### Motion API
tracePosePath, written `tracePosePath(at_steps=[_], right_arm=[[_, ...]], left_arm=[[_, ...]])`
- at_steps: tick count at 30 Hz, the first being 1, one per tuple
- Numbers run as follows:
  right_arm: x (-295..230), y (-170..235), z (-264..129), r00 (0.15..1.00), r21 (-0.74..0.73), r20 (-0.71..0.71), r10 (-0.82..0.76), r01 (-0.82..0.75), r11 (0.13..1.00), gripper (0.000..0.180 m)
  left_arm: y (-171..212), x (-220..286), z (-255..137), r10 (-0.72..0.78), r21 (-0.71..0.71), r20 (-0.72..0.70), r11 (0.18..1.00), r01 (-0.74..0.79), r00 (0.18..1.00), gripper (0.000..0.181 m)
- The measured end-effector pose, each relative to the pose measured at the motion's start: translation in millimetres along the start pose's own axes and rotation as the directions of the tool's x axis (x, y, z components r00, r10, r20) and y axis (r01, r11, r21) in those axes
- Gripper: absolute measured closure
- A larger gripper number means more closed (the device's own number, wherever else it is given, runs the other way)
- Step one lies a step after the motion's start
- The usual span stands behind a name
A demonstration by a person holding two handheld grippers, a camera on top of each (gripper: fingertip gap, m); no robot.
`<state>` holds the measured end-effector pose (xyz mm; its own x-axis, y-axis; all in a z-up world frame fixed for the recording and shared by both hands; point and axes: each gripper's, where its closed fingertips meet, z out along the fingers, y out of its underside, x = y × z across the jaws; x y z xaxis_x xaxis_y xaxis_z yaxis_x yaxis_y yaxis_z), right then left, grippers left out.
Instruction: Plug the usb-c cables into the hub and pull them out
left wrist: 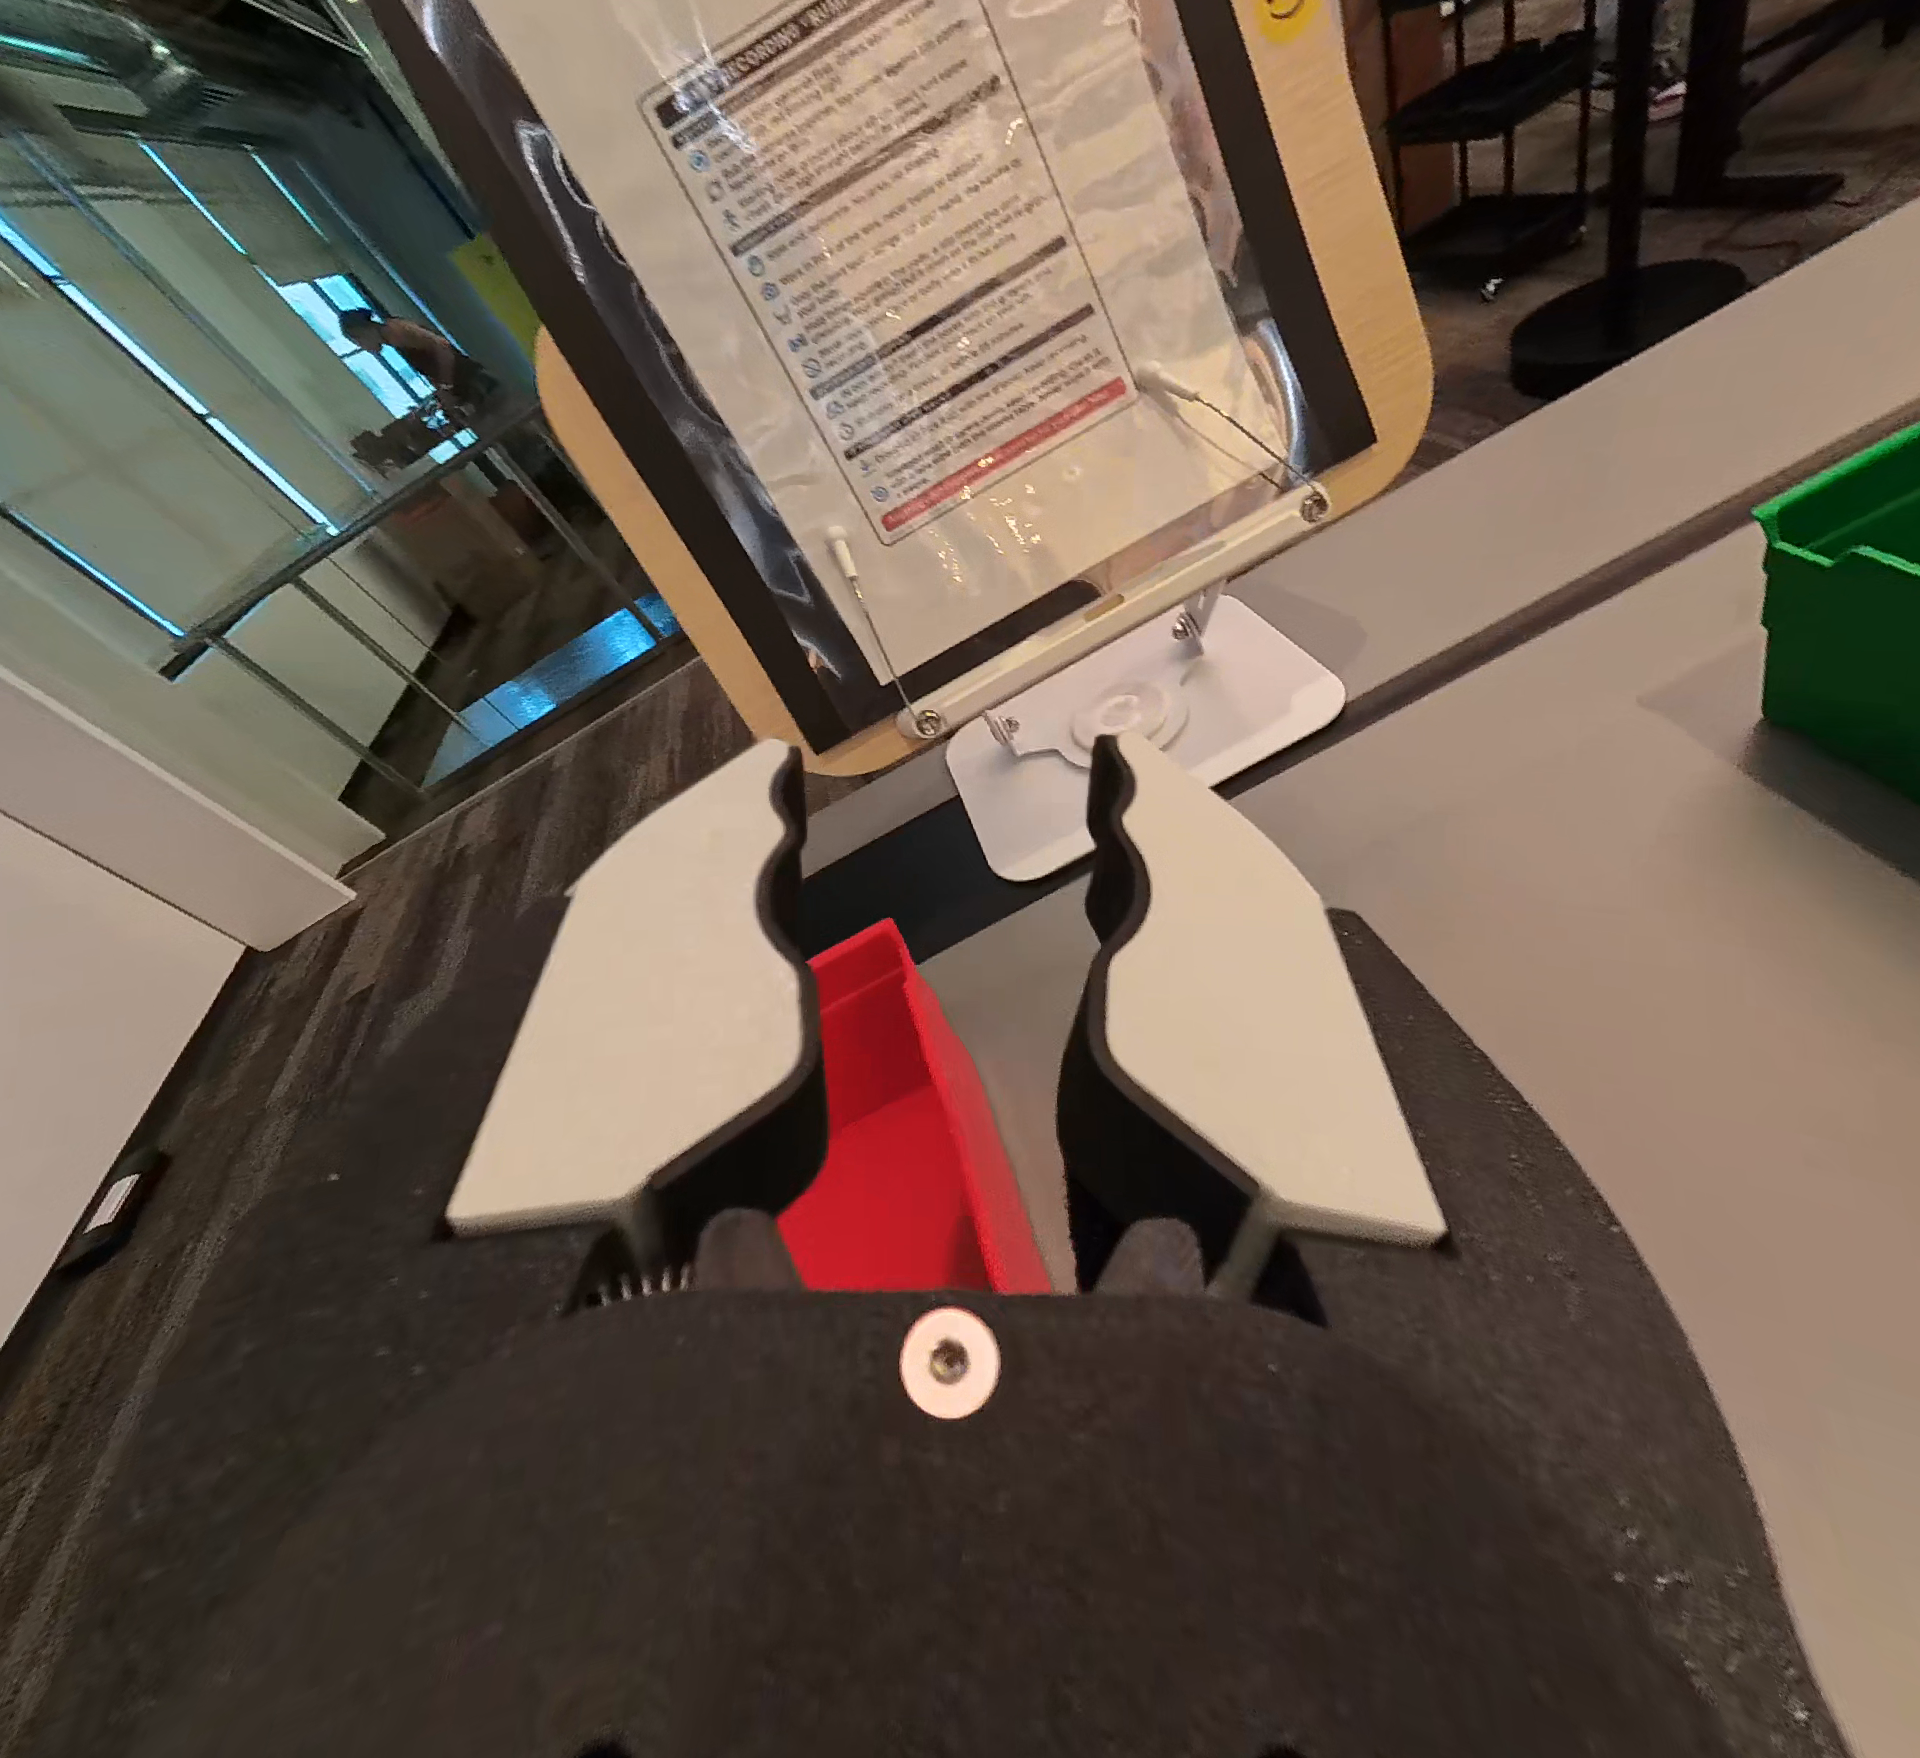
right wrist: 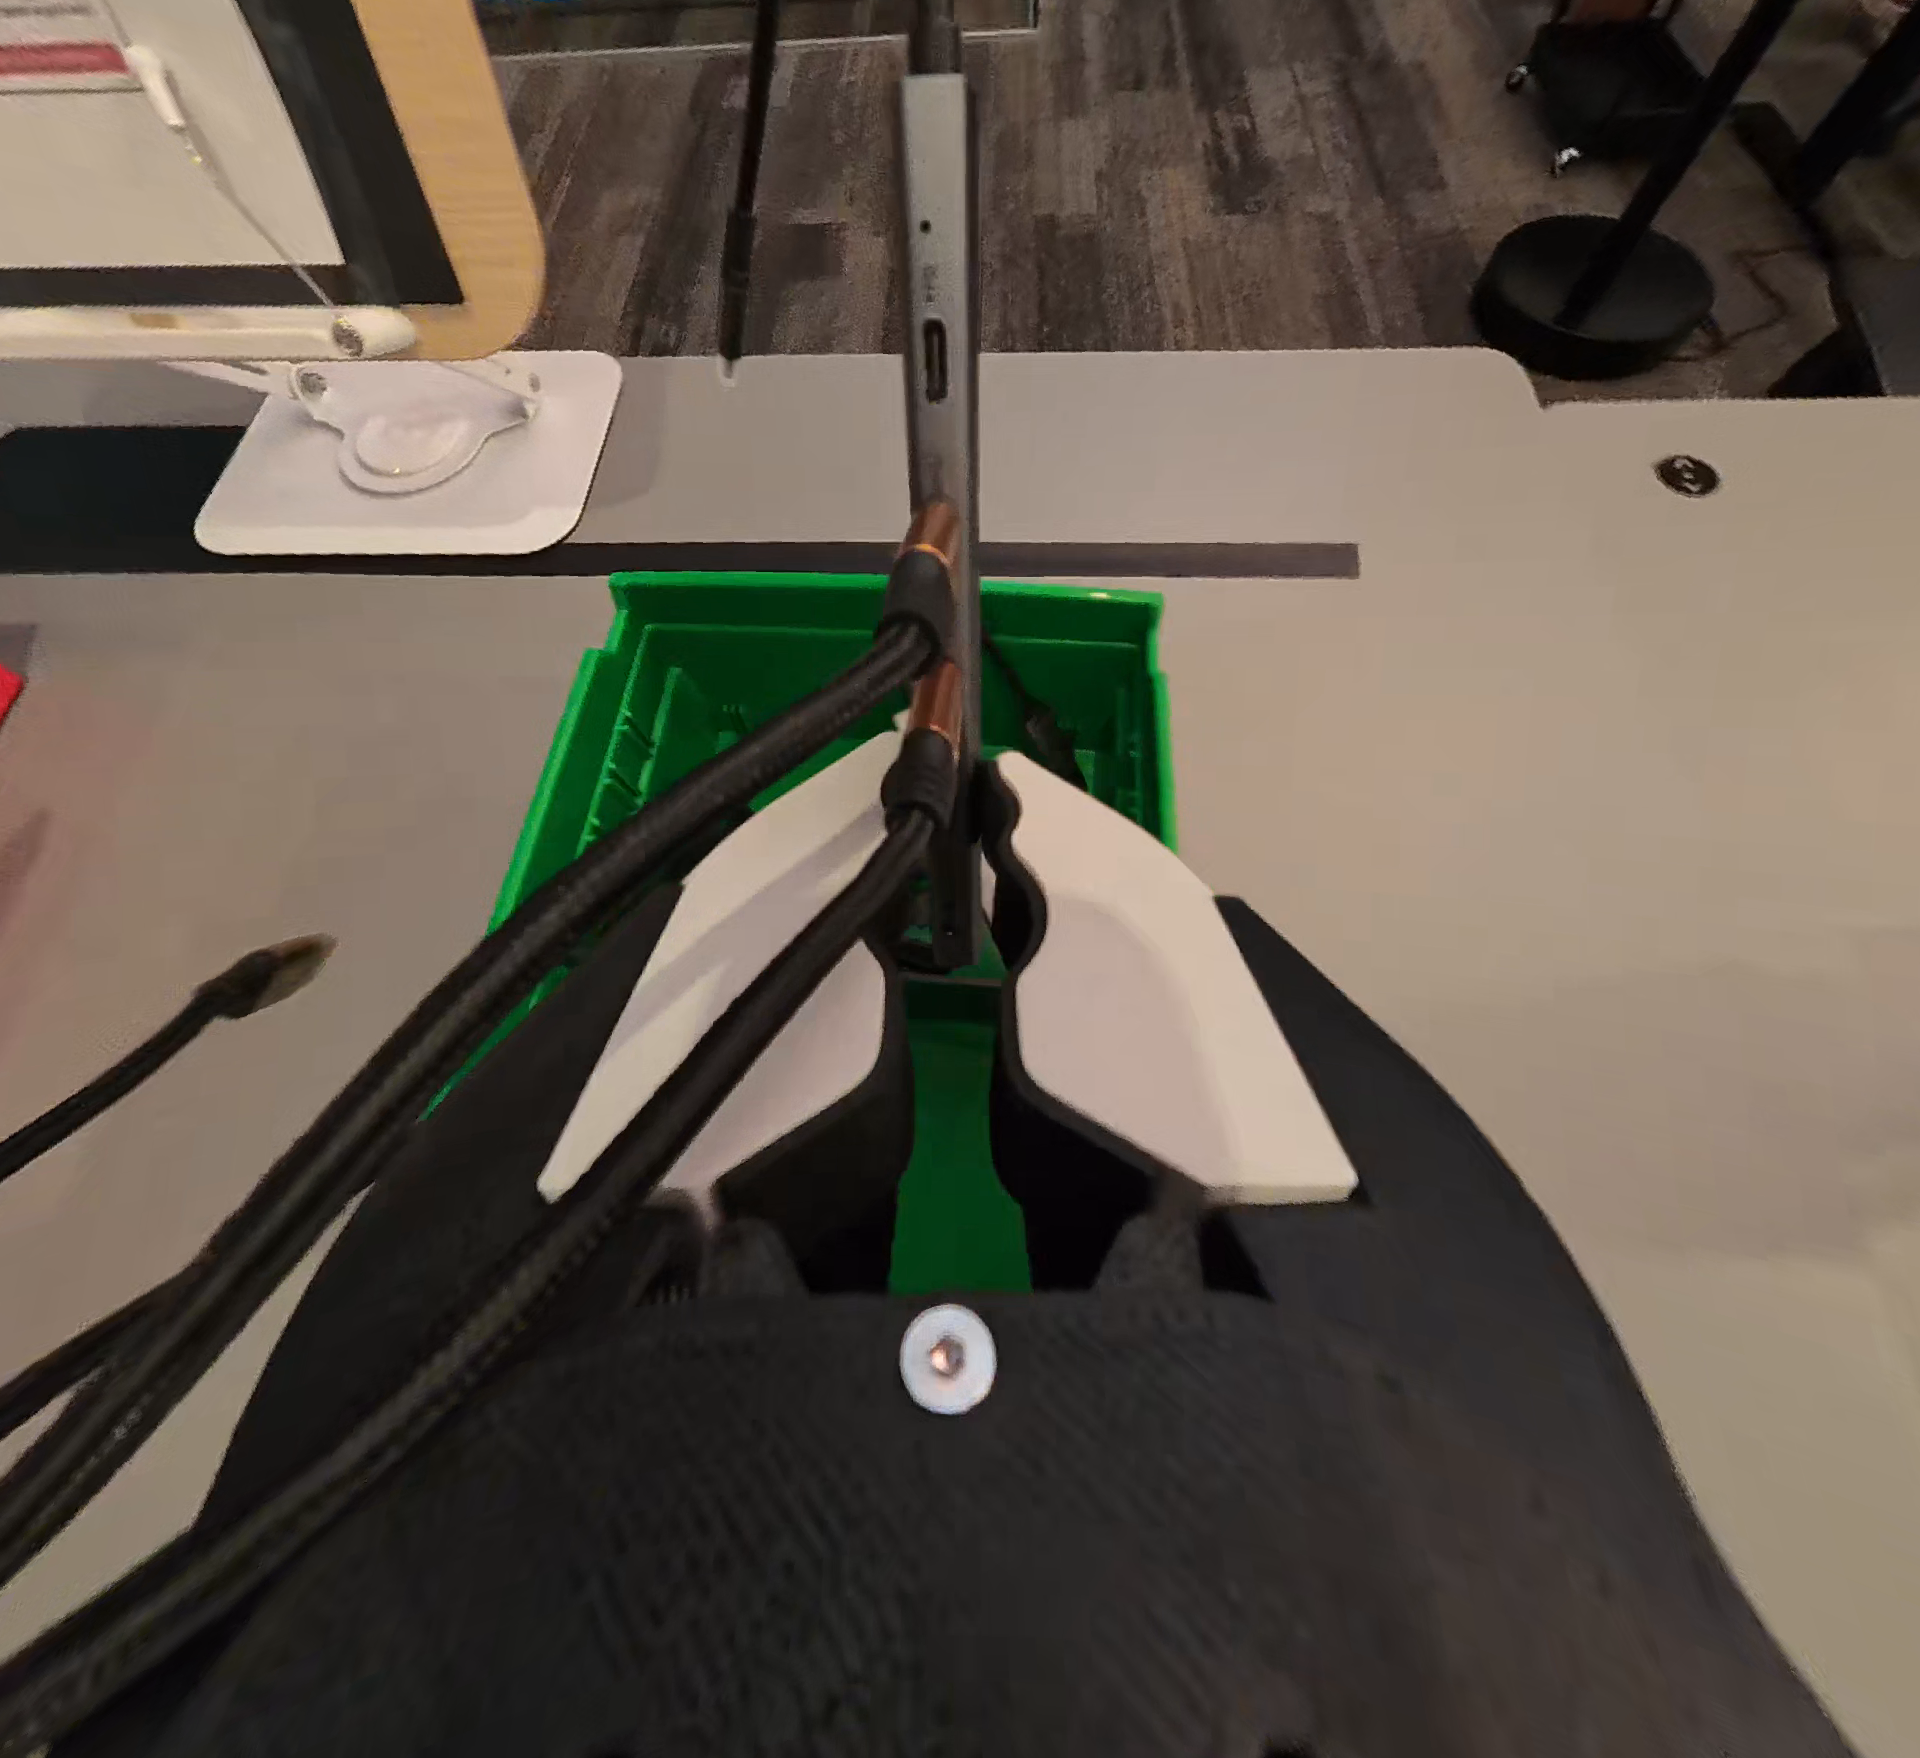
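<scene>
My left gripper [left wrist: 945, 773] is hanging with its jaws standing wide apart, the white-faced fingers [left wrist: 665, 1012] splayed and nothing between them. My right gripper [right wrist: 961, 799] is pointing forward and slightly down, its jaws drawn in close and pinching a thin grey hub [right wrist: 940, 274] edge-on at the tips, the right finger [right wrist: 1132, 1002] pressing against its side.

The document stand [left wrist: 935, 306] is faced closely from a tilted left wrist view above the table [left wrist: 1558, 929]. From the right wrist view, the green bin [right wrist: 1039, 628] is overlooked at centre; stand and bin are shared.
</scene>
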<state>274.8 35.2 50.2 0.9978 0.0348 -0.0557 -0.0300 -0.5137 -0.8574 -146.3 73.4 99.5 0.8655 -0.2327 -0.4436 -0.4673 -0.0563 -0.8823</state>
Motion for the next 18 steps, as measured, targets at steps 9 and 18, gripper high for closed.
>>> tracePosePath(at_steps=[9,18], right_arm=[[28,39,-3,0.993,-0.177,0.031,0.112,-0.105,0.979,0.168],[0,54,-21,0.998,-0.310,0.057,0.007,0.011,0.951,0.169]], left_arm=[[5,27,4,0.038,-0.048,-0.093,0.998,-0.043,0.995,0.132],[12,52,5,0.066,-0.083,-0.219,0.993,-0.086,0.974,0.144]])
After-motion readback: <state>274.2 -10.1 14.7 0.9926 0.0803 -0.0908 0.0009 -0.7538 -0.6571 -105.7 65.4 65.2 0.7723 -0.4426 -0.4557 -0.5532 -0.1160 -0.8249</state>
